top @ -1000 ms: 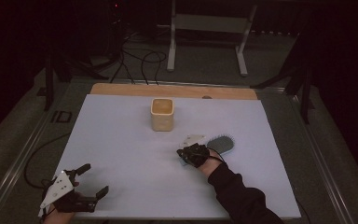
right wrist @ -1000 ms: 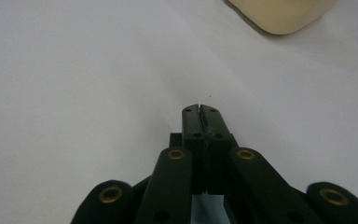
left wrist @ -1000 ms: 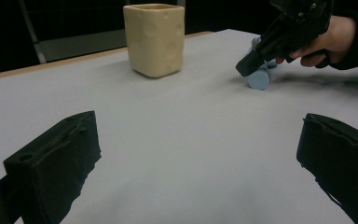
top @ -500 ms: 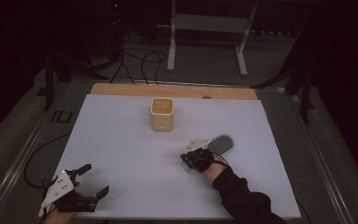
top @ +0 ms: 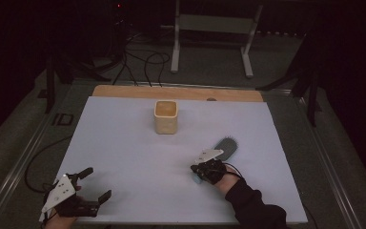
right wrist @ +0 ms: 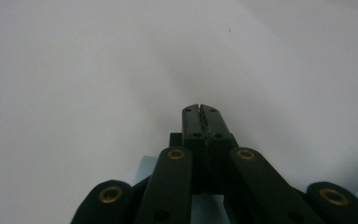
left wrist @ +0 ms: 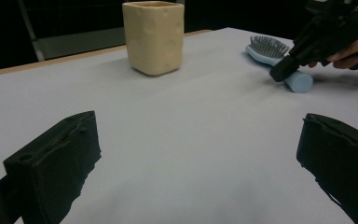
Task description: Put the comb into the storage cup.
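We see a light blue hairbrush (top: 223, 149) lying on the white table (top: 124, 143), to the right of and nearer us than the cream cup (top: 166, 117), its dark bristles up and its head pointing away. The right gripper (top: 201, 172) sits over the handle end with its jaws pressed together; in the right gripper view they meet with nothing between them, blue showing just beneath. The left gripper (top: 93, 183) rests far to the cup's near left, jaws spread wide and empty. We judge the brush light, rigid plastic with a smooth, rounded handle that could roll or slip; the handle's middle looks the best hold, the bristle pad a poor one. Against the frame a second earlier, the right gripper has slid toward the near edge, away from the cup; cup and left gripper are unchanged.
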